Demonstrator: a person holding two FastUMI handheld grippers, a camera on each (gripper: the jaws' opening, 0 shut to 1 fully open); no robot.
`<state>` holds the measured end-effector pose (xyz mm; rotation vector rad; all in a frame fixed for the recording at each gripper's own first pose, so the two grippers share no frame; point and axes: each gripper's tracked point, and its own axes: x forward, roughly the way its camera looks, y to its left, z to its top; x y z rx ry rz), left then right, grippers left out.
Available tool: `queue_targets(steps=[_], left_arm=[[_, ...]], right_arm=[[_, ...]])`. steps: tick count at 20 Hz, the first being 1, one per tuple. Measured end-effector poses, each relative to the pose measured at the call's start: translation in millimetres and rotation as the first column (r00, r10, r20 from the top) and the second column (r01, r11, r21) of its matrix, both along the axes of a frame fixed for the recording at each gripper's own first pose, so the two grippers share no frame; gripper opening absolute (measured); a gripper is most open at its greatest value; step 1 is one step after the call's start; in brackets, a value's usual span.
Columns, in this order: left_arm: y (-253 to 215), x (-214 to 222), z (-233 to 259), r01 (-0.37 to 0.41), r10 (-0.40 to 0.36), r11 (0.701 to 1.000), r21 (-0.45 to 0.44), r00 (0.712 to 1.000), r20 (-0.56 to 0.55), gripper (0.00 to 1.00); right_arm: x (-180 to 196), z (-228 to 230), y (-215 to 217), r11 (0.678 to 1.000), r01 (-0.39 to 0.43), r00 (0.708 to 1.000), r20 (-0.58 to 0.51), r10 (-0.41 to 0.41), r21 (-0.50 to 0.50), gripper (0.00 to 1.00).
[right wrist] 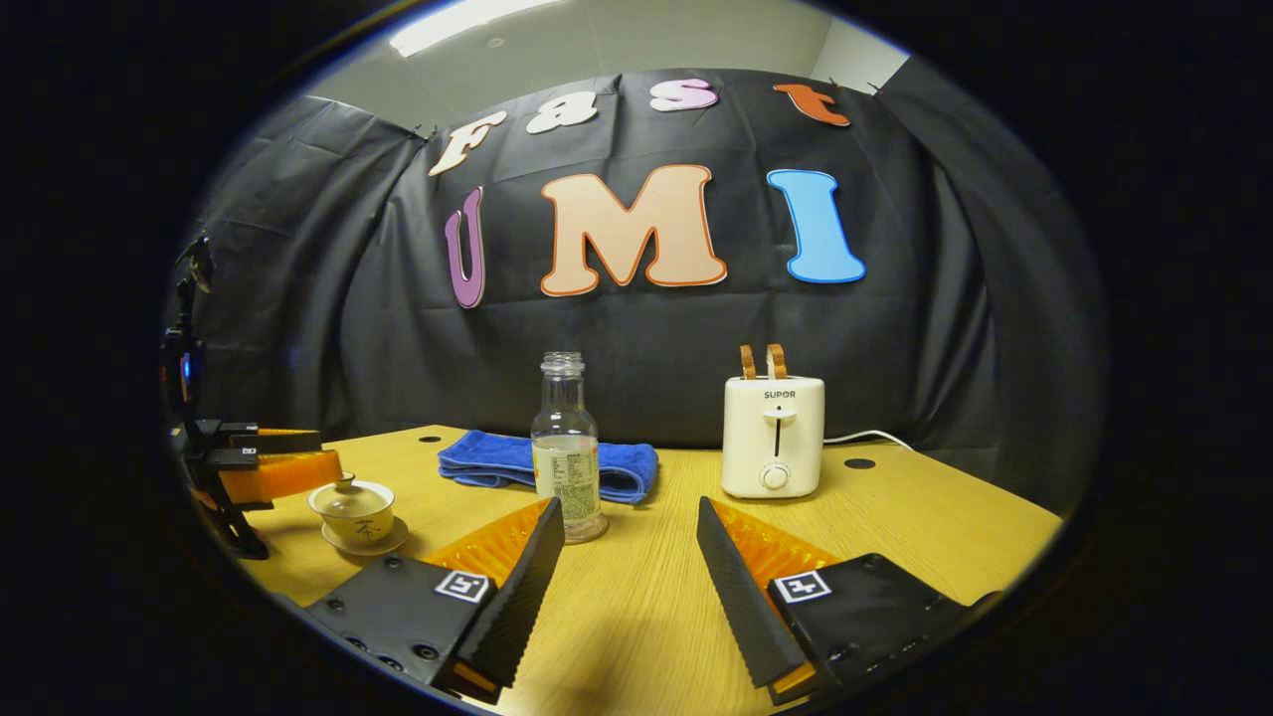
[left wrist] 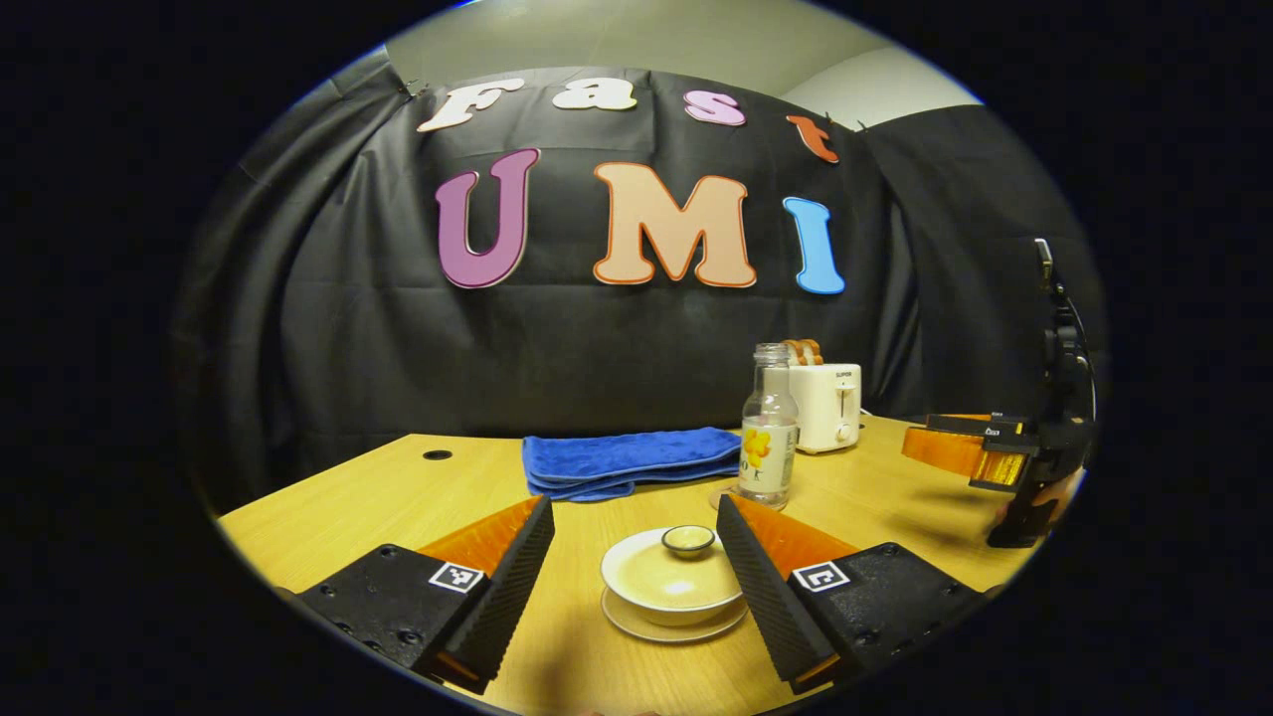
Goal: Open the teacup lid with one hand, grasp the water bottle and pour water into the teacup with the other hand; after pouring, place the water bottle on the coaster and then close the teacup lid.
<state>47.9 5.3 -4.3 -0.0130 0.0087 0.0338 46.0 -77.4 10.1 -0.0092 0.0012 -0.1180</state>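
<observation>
The left gripper (left wrist: pixel 632 557) hangs over the near edge of the tabletop (left wrist: pixel 398 497), its fingers wide apart with the teacup (left wrist: pixel 671 587) showing between them but not touched. The lid (left wrist: pixel 676 567) sits on the cup, its knob (left wrist: pixel 688 539) upright, and the cup rests on a saucer (left wrist: pixel 636 622). Just behind the cup stands the bottle (left wrist: pixel 768 428), capless and partly filled, on what looks like a coaster (left wrist: pixel 721 497), though that is hard to make out. The right gripper (right wrist: pixel 627 557) is also spread open and holds nothing; in its own view the bottle (right wrist: pixel 567 447) stands just beyond its left finger. A blue towel (right wrist: pixel 497 462) lies folded toward the far edge and a toaster (right wrist: pixel 774 433) stands to the right of it. I judge the lid-opening step is in hand and not yet done. The next move calls for lowering the left gripper so both fingers close on the small knob, lifting straight up without dragging the cup.
</observation>
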Motion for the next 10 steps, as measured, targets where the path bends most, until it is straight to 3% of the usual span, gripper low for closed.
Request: queue_targets(steps=[5,10], left_arm=[[26,-17,0,-0.098,0.098,0.995,0.0,0.995,0.002,0.96],[26,-17,0,-0.106,0.106,0.994,0.004,0.994,0.003,0.95]], right_arm=[[-1,-1,-1,1.0,0.003,1.0,0.001,-0.003,-0.001,0.84],[-1,-3,-8,1.0,0.007,1.0,0.002,-0.007,0.001,0.84]])
